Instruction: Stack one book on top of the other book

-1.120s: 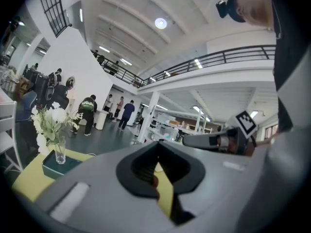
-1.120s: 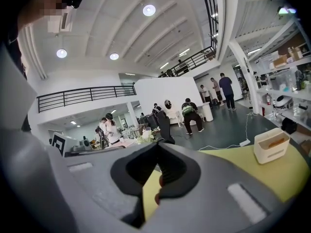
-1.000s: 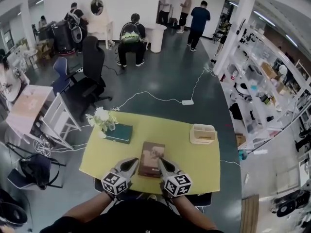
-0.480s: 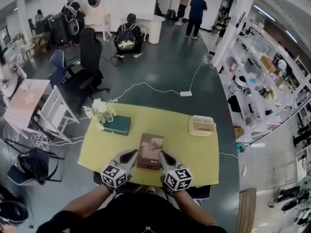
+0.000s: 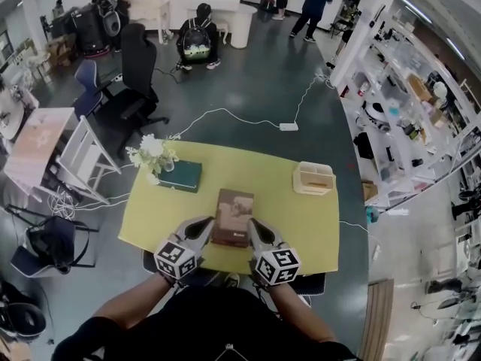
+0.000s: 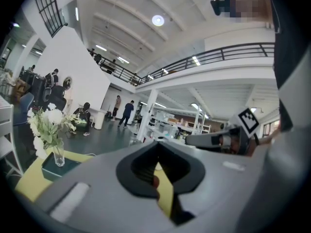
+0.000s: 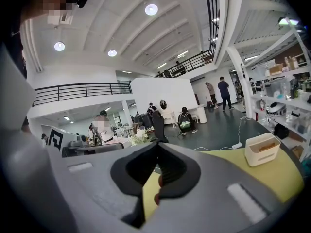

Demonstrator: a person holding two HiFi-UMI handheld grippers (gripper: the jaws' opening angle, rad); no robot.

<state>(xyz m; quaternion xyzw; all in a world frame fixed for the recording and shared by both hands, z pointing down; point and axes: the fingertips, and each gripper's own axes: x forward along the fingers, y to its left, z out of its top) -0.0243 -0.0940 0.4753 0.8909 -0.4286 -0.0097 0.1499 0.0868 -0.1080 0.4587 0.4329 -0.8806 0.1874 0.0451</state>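
brown book [image 5: 232, 216] on yellow table [image 5: 312, 232] sits between left gripper [image 5: 206, 223] and right gripper [image 5: 255, 225], both clenched empty.

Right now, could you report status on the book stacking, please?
Left tool, right tool shut, empty, flanking brown book. Green book apart, unstacked. Flower vase at its corner.

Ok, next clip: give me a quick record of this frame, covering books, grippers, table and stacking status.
table: yellow, rectangular
brown book: flat, mid-table towards the near edge
green book: flat, far left, beside the vase of flowers; apart from the brown book
cream box: far right
left gripper: shut, empty, by the brown book's near left corner
right gripper: shut, empty, by its near right corner
stacking: not yet done
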